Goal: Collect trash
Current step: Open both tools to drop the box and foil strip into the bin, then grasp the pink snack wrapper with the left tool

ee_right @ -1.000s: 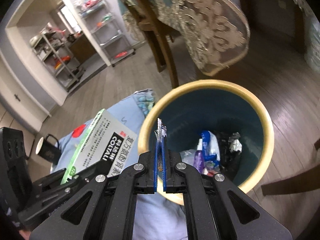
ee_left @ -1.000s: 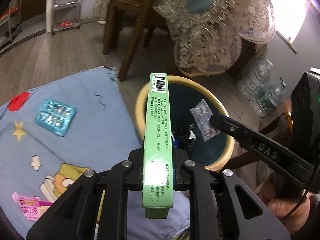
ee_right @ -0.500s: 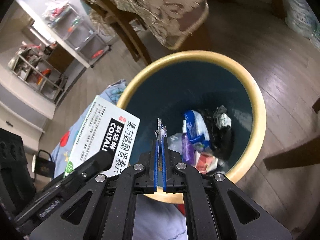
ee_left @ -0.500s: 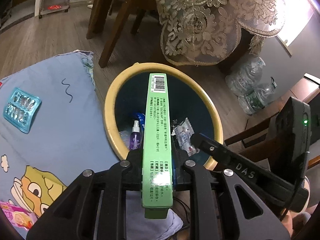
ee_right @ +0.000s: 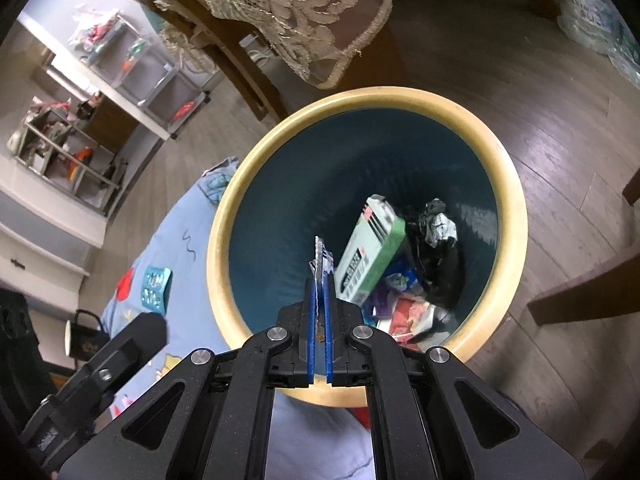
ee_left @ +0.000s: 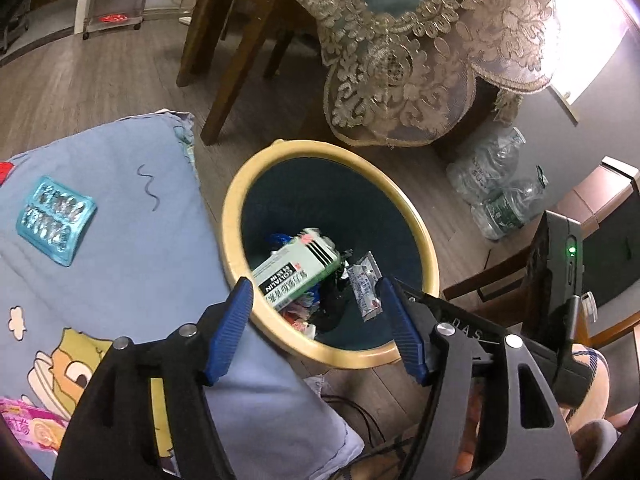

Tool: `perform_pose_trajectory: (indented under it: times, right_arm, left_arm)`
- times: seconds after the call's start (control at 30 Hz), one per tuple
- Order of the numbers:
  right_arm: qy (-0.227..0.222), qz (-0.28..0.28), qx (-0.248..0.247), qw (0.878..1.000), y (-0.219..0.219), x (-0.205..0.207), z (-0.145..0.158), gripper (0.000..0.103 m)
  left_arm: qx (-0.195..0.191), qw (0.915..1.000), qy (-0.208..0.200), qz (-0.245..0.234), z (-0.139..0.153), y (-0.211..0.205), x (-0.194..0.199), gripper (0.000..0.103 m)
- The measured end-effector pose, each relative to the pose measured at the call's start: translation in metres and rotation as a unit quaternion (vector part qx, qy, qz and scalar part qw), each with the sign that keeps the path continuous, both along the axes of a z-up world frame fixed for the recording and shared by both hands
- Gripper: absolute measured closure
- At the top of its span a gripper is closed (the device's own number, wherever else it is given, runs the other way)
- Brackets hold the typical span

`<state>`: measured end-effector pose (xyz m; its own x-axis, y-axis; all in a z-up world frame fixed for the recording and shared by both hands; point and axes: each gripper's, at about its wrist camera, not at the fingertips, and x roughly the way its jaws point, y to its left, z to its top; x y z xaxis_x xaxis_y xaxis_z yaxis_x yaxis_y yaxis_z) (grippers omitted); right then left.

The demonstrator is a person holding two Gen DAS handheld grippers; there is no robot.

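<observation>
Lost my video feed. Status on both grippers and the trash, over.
Left gripper opening, nothing between its jaws; green box in the bin. Right gripper shut on a thin wrapper, over the bin. Nothing in the way.

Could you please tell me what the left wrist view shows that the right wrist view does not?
Left only: the opening, empty left tool, water bottles on the floor, and a pink wrapper.
Right only: the right tool shut on a thin packet, a mug, and shelves.
Both: the bin, green box, and blister pack.
</observation>
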<state>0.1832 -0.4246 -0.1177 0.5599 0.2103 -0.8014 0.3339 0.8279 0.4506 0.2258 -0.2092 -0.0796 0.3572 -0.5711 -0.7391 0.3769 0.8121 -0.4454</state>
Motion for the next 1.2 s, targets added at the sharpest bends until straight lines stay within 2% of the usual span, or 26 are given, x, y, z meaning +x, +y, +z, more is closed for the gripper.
perform_pose_trajectory:
  times: [0.13, 0.2, 0.27, 0.47, 0.57, 0.67, 0.93, 1.2]
  right_arm:
    - [0.007, -0.006, 0.005, 1.000, -0.001, 0.001, -0.003, 0.097]
    - [0.008, -0.008, 0.005, 1.000, -0.001, 0.002, -0.004, 0.094]
    - [0.004, -0.005, 0.007, 1.000, 0.002, 0.003, -0.002, 0.083]
    - [-0.020, 0.021, -0.006, 1.000, 0.020, 0.006, 0.007, 0.058]
    - [-0.034, 0.038, -0.010, 0.999, 0.033, 0.008, 0.011, 0.048]
    - [-0.041, 0.053, -0.011, 0.998, 0.045, 0.010, 0.012, 0.043]
    - [-0.044, 0.074, 0.013, 0.996, 0.065, 0.016, 0.008, 0.040]
    - [-0.047, 0.094, 0.026, 0.994, 0.079, 0.017, 0.007, 0.040]
  left_arm:
    - [0.001, 0.9998, -0.007, 0.019, 0.005, 0.019, -0.003, 0.030]
    - [0.003, 0.9995, -0.009, 0.029, 0.008, 0.028, -0.005, 0.026]
    - [0.008, 0.9991, -0.012, 0.040, 0.010, 0.039, -0.007, 0.024]
    - [0.042, 0.9954, -0.009, 0.085, 0.007, 0.076, -0.014, 0.019]
    - [0.057, 0.9924, -0.001, 0.109, 0.003, 0.097, -0.019, 0.019]
    - [0.074, 0.9885, 0.005, 0.132, -0.002, 0.119, -0.026, 0.018]
    - [0.104, 0.9720, 0.025, 0.209, -0.008, 0.179, -0.059, 0.018]
    - [0.095, 0.9523, 0.051, 0.285, -0.012, 0.219, -0.086, 0.018]
